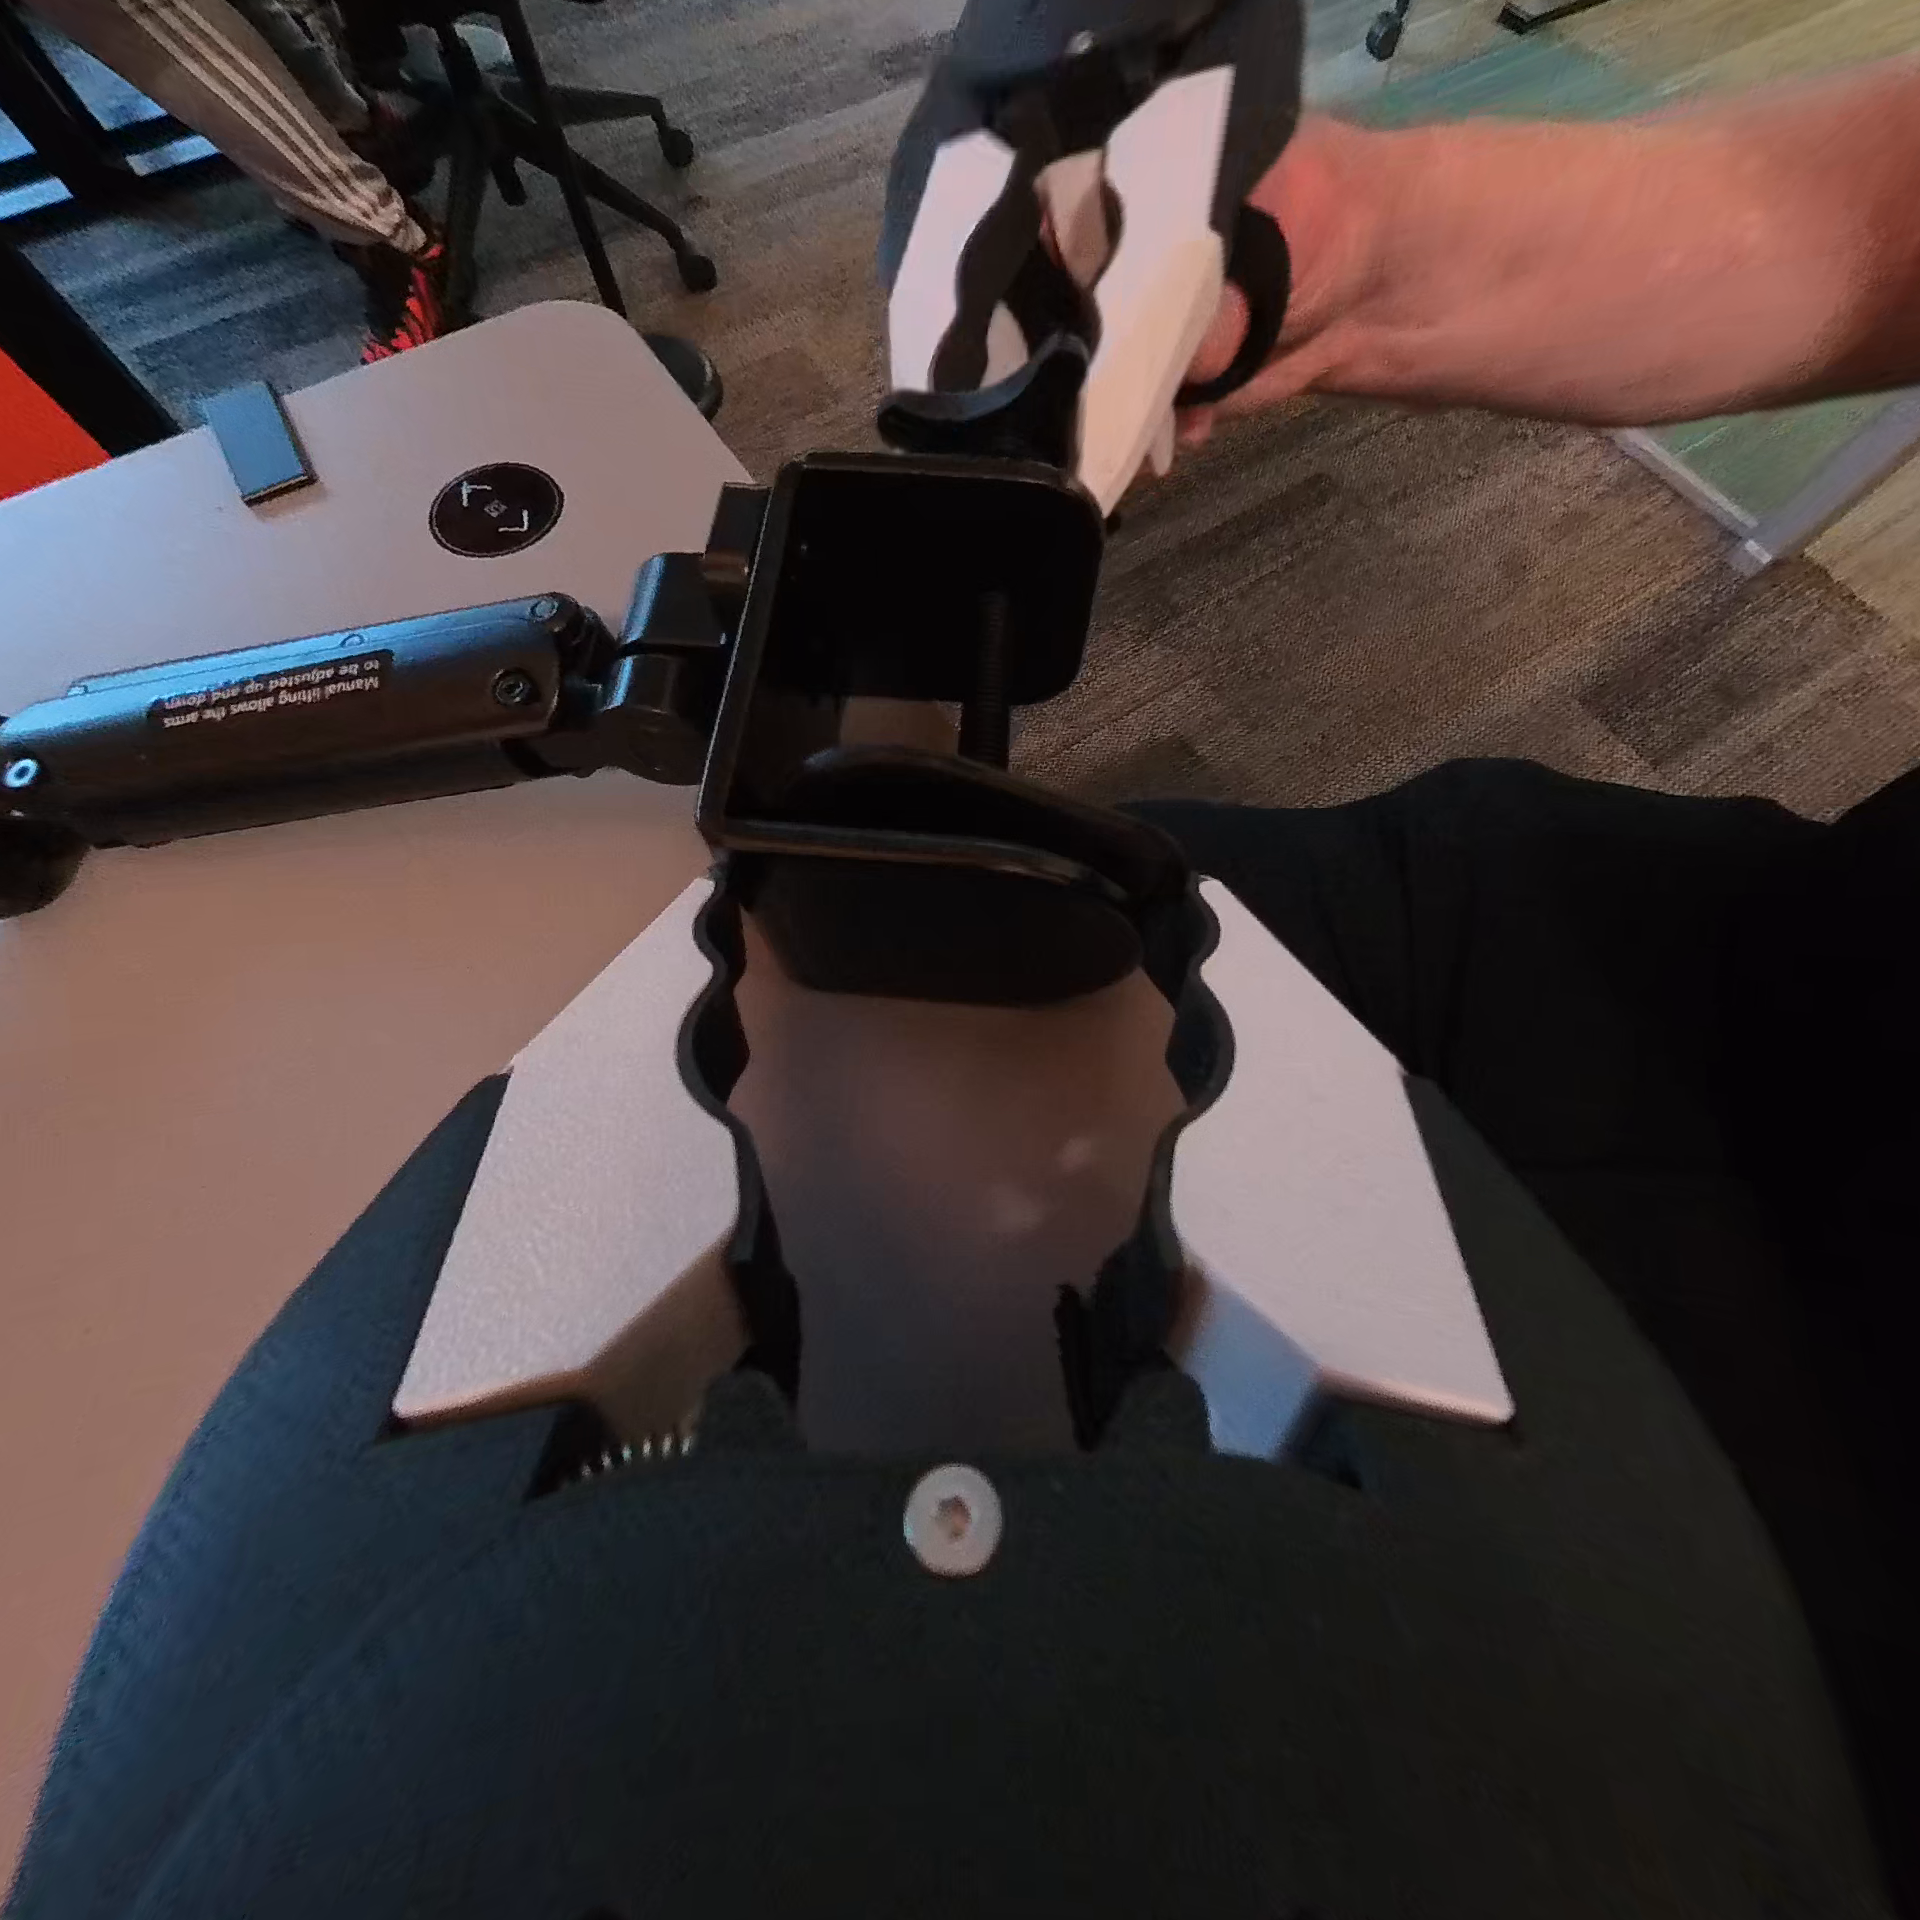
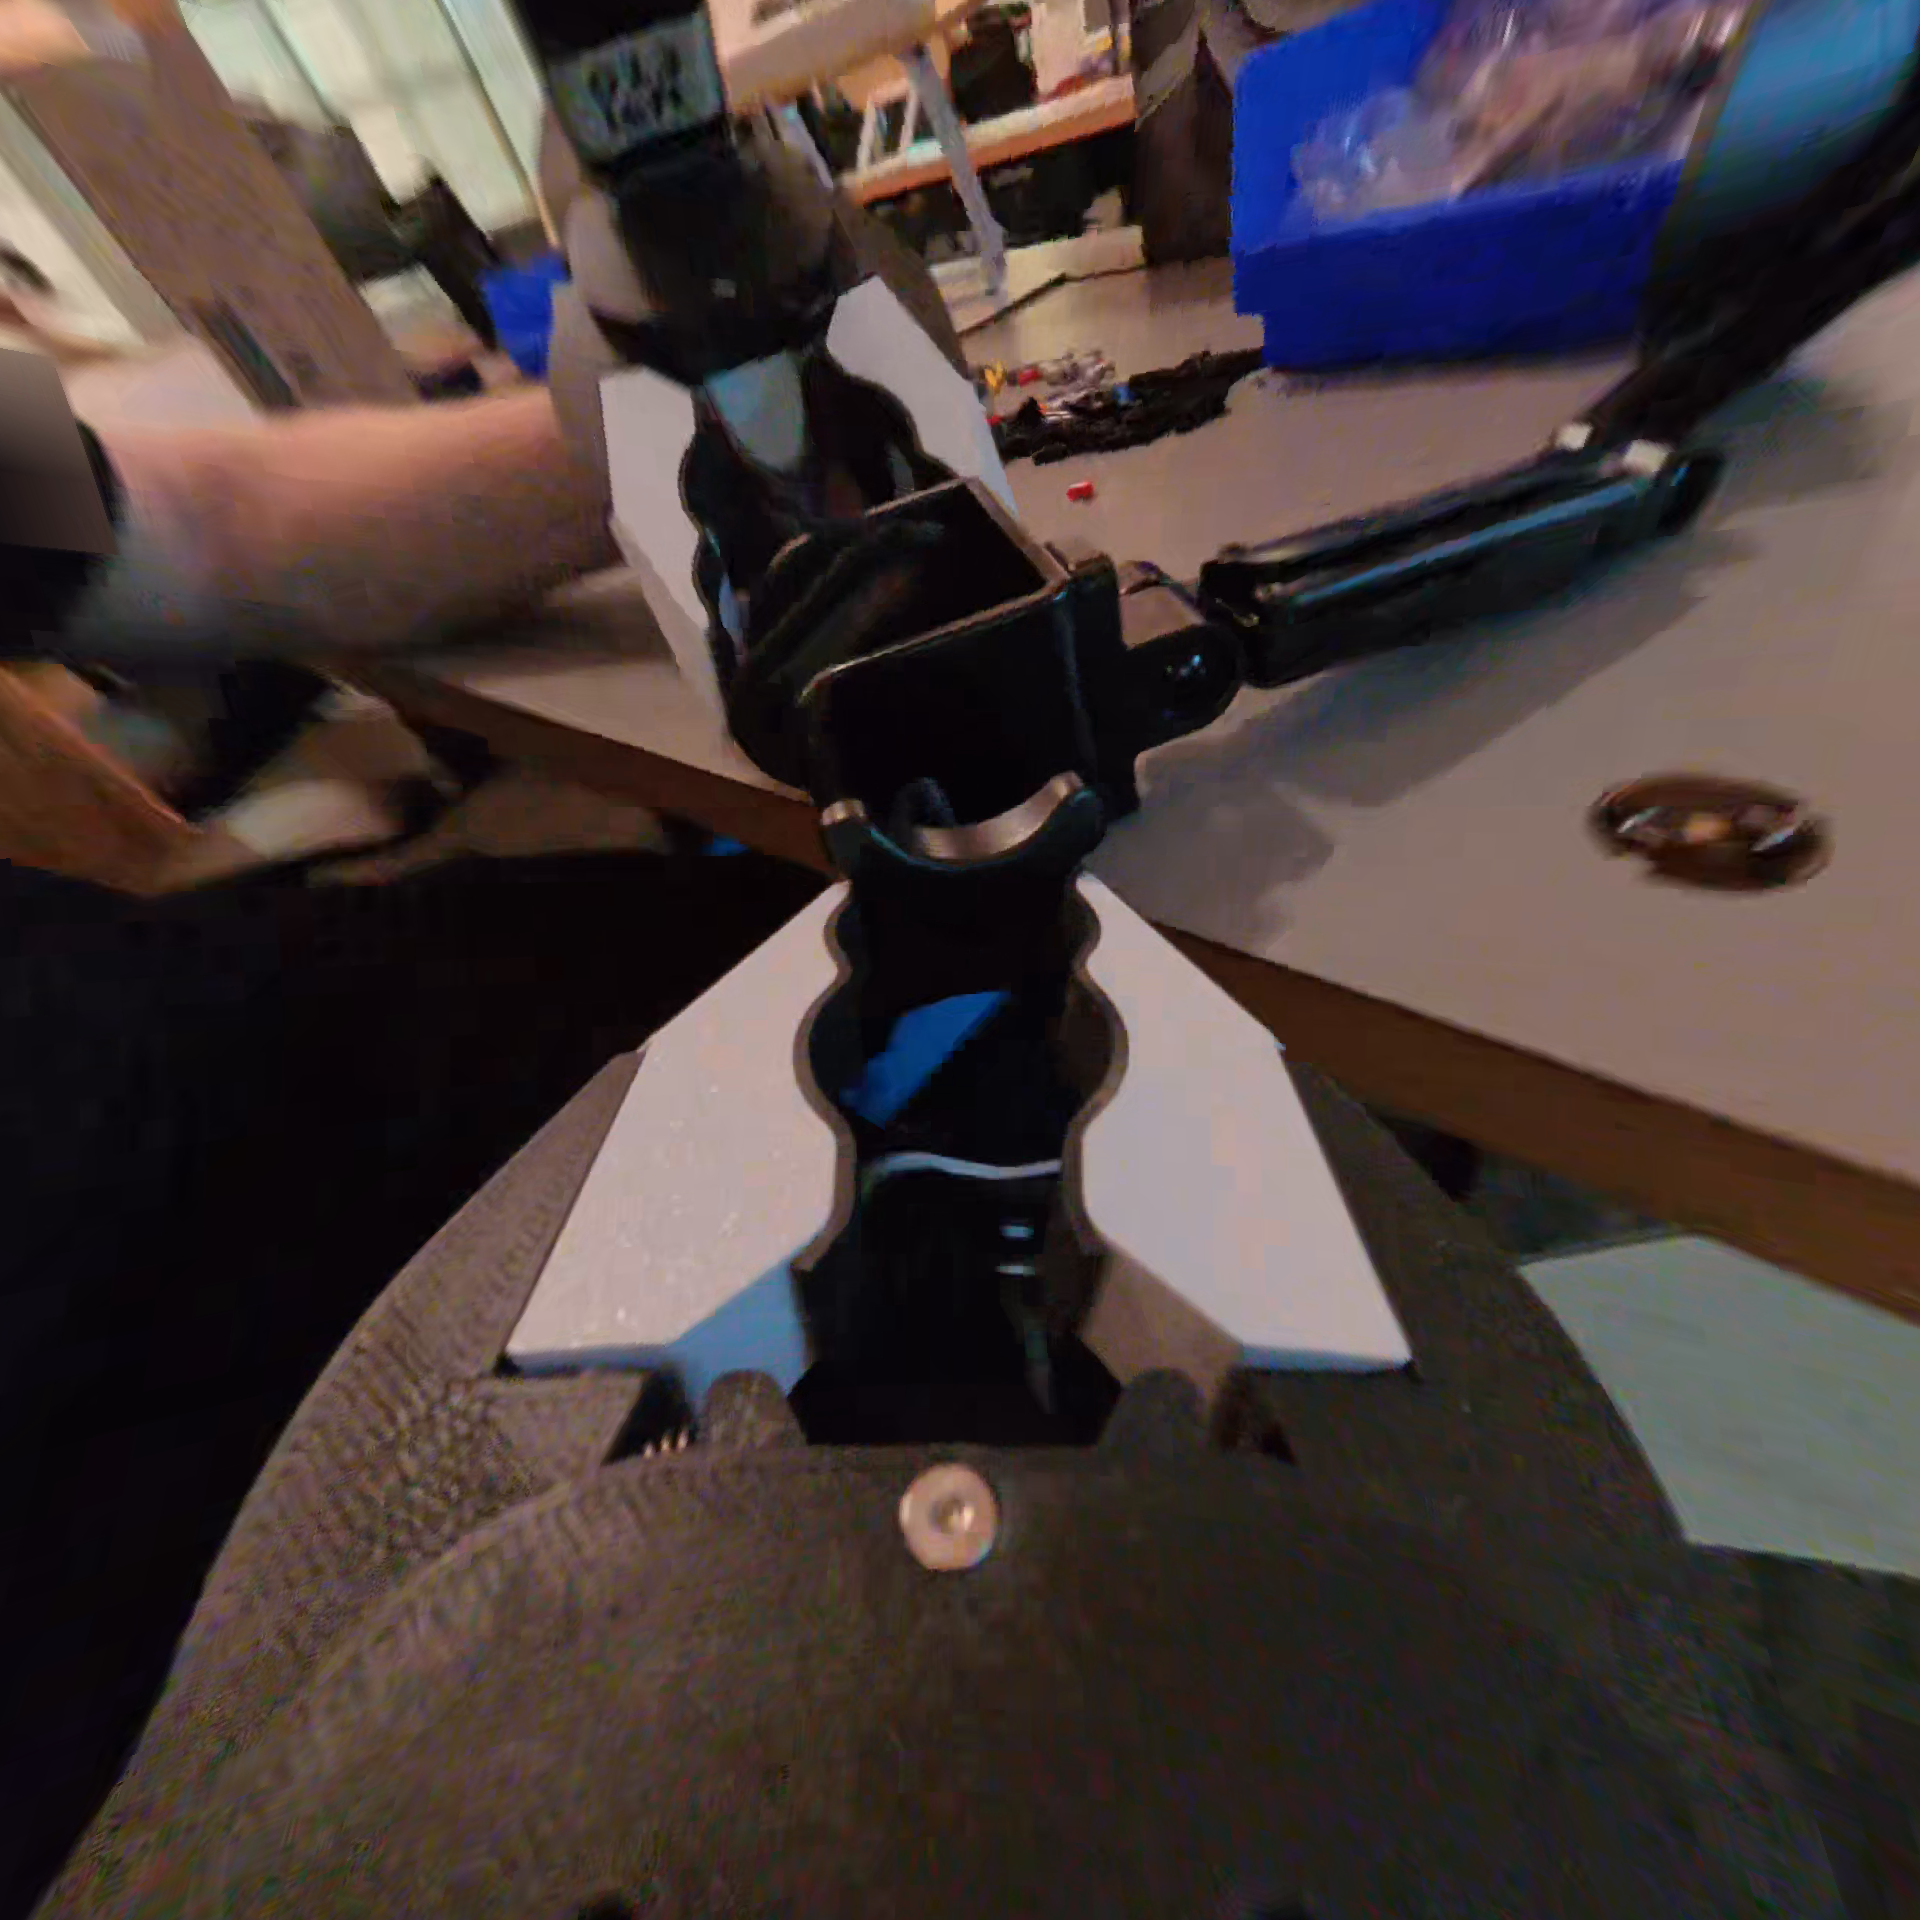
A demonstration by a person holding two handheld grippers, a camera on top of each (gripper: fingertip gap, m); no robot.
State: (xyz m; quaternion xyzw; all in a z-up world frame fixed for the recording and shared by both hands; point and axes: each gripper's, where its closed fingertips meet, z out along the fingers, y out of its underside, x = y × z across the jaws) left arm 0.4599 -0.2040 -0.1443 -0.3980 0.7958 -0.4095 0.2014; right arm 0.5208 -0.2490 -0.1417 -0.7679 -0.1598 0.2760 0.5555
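Note:
A black C-shaped desk clamp (image 1: 914,582) sits over the table's edge (image 1: 312,1039), joined to a black jointed arm (image 1: 312,707) that lies on the tabletop. My left gripper (image 1: 956,914) is shut on the clamp's near plate, one finger on each side. My right gripper (image 1: 997,343) comes from the far side and is shut on the black wing handle (image 1: 977,405) of the clamp screw. In the right wrist view my right gripper (image 2: 961,904) pinches that handle (image 2: 966,842), with the clamp (image 2: 935,665), the arm (image 2: 1455,561) and my left gripper (image 2: 790,468) beyond.
A round black grommet (image 1: 497,509) and a dark strip (image 1: 258,447) lie on the tabletop. A blue bin (image 2: 1455,239) and small loose pieces (image 2: 1122,400) sit at the table's far side. An office chair (image 1: 582,156) stands on the carpet. A forearm (image 1: 1558,270) reaches in from the right.

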